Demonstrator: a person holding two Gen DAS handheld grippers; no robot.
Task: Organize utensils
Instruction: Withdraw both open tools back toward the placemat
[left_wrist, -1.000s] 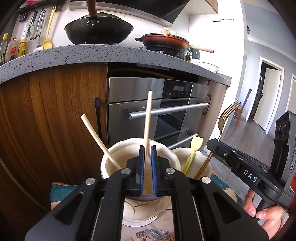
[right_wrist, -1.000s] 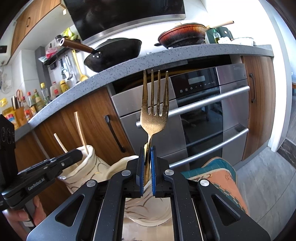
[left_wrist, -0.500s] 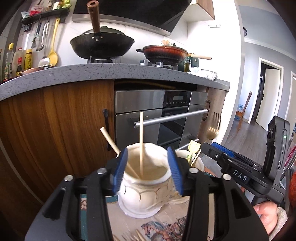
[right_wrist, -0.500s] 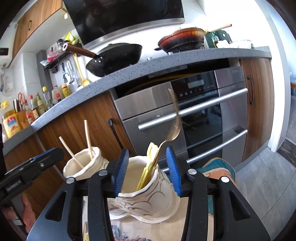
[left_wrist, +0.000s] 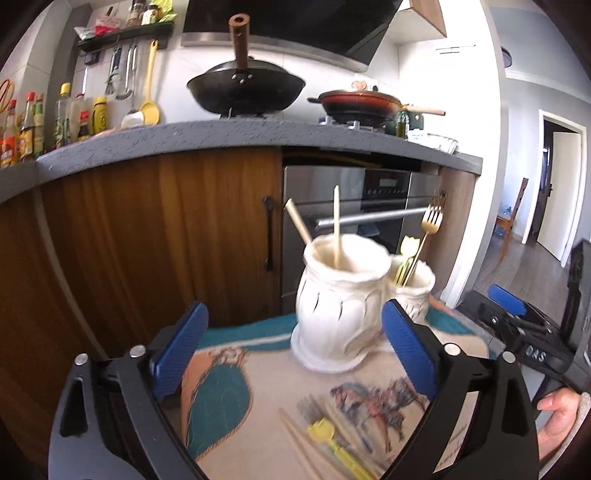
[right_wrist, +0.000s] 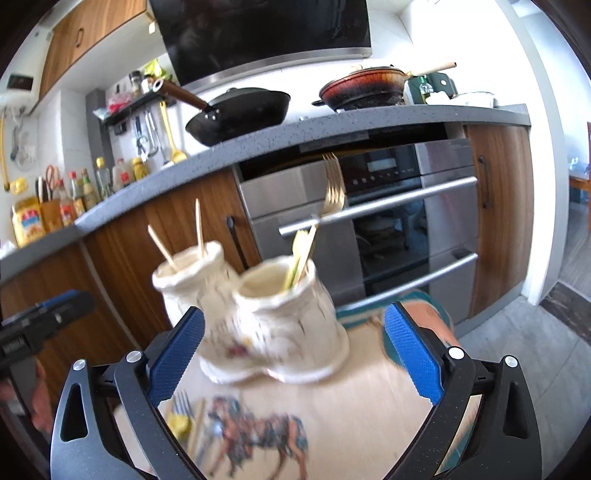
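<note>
Left gripper (left_wrist: 295, 354) jaws opening, nothing between the pads; right gripper (right_wrist: 293, 352) same, opening and empty. Two cream holders stand touching on the printed mat (left_wrist: 236, 373). Left holder (left_wrist: 341, 299) has two chopsticks (left_wrist: 336, 227); right holder (right_wrist: 291, 314), just beside it, has the gold fork (right_wrist: 330, 199) and a yellow utensil (right_wrist: 297, 254). Loose chopsticks and a yellow piece (left_wrist: 334, 443) lie on the mat in front of the left holder, blurred, maybe forks too. Wooden cabinet and oven (right_wrist: 388, 221) close behind the holders. Mat front of the holders mostly open.
</note>
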